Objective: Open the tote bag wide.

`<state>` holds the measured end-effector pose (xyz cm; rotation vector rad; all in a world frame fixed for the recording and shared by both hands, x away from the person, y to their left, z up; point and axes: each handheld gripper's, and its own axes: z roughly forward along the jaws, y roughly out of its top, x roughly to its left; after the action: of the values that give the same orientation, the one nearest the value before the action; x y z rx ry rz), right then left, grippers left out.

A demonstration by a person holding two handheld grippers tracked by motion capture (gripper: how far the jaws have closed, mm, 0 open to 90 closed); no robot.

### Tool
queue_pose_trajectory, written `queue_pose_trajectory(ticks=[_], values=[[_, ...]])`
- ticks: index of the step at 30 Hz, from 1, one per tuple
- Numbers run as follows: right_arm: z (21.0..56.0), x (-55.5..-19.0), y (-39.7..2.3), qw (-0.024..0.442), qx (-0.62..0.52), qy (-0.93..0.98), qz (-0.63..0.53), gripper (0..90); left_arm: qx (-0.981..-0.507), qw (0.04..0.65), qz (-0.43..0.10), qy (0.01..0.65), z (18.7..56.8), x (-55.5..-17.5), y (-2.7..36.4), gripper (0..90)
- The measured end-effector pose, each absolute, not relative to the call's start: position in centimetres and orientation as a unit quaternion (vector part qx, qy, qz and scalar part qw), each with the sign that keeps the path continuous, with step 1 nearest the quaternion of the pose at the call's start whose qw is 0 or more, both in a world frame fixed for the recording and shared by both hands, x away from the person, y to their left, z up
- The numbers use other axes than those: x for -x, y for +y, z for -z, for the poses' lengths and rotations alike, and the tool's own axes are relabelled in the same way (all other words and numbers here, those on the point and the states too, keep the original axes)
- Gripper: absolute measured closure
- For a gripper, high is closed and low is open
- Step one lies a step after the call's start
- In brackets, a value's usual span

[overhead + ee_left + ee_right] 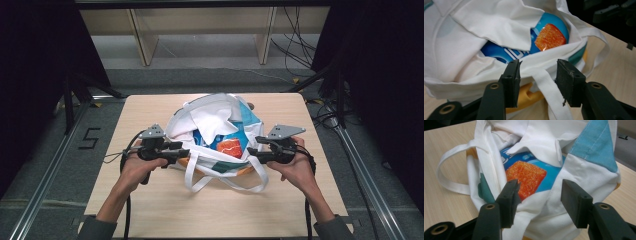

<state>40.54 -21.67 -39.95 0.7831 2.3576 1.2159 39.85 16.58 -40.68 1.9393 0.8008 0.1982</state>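
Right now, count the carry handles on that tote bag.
2, both white loops on the tote bag. One handle hangs over the near-left edge, the other handle trails off the near-right onto the table. Further straps may be hidden in the folds.

left hand-held gripper: black, grey plate, cable | right hand-held gripper: same | jaws: brass rivets | sleeves: grey

Tote bag in the middle of the high view is mostly white, with a light blue panel on its upper right side, a teal patch and some orange-yellow peeking out at the bottom edge. Inside it there's a glossy blue packet with white lettering and a grainy orange square printed on it. Table is pale wood grain, both sets of gripper jaws are black.
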Motion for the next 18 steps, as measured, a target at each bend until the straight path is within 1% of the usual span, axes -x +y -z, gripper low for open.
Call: queue_pose_trajectory(ticks=[1, 2, 5, 6, 9, 10, 15, 17, 18], values=[[39.9, -40.1, -21.9, 0.191, -0.289, 0.832, -0.434, 46.9, -0.799, 0.496, -0.080, 0.329, 40.7, -39.5, 16.6, 47.7], [39.9, -39.8, -22.0, 0.186, -0.293, 0.832, -0.432, 46.0, -0.800, 0.498, -0.075, 0.327, 40.8, -39.2, 16.7, 46.1], [40.1, -39.3, -22.1, 0.185, -0.300, 0.831, -0.430, 44.2, -0.801, 0.497, -0.079, 0.324, 41.0, -38.3, 16.8, 43.5], [40.1, -39.2, -22.3, 0.193, -0.293, 0.832, -0.429, 43.5, -0.801, 0.496, -0.085, 0.323, 41.1, -38.0, 16.7, 42.9], [40.4, -38.5, -22.6, 0.189, -0.297, 0.832, -0.429, 41.8, -0.807, 0.489, -0.086, 0.319, 41.5, -37.1, 16.7, 40.4], [40.7, -38.0, -22.9, 0.189, -0.301, 0.831, -0.427, 40.6, -0.808, 0.488, -0.087, 0.318, 41.6, -36.9, 16.7, 35.4], [41.2, -37.0, -23.4, 0.186, -0.307, 0.831, -0.426, 38.0, -0.809, 0.486, -0.099, 0.317, 41.9, -35.6, 16.5, 31.4], [41.3, -36.4, -23.6, 0.183, -0.318, 0.826, -0.428, 37.6, -0.811, 0.485, -0.096, 0.313, 42.2, -35.1, 16.4, 29.9], [41.6, -35.9, -23.9, 0.192, -0.319, 0.818, -0.437, 37.2, -0.812, 0.482, -0.098, 0.313, 42.4, -34.7, 16.3, 29.2]])
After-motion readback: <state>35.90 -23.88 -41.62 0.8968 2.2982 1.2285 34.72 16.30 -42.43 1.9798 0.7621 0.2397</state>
